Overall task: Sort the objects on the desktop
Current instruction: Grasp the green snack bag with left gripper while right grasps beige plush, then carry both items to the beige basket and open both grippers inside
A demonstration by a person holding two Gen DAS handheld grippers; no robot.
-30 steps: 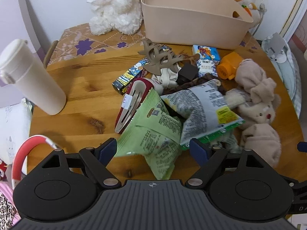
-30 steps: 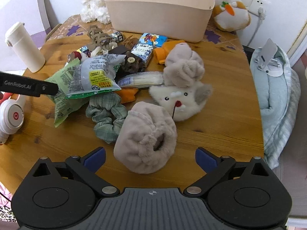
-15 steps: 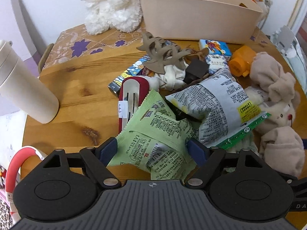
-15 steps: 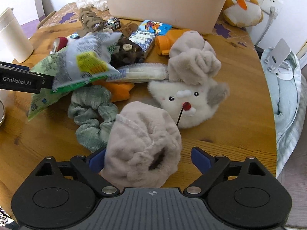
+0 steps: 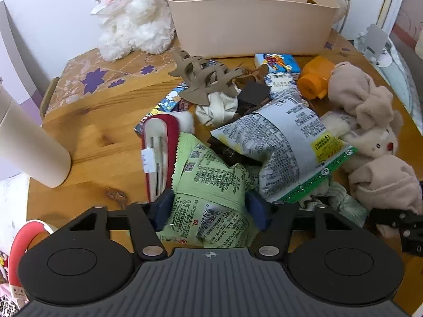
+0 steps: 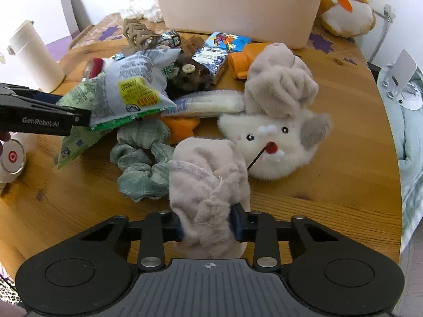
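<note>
Near edge of wooden surface (image 5: 87, 142): left tongs (image 5: 210, 210) clamp crinkly green packet (image 5: 211, 185); right tongs (image 6: 207, 223) clamp soft beige mitten (image 6: 208, 174). Mid pile: one silver snack bag (image 5: 285, 142), one checked scrunchie (image 6: 140, 163), one rabbit plush (image 6: 275, 142). Far: beige plastic tub (image 5: 251, 21), contents hidden.

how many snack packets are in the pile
2: a crinkled green foil snack packet between the left gripper fingers, and a grey-white printed snack bag lying partly over it. Others may be buried.
</note>
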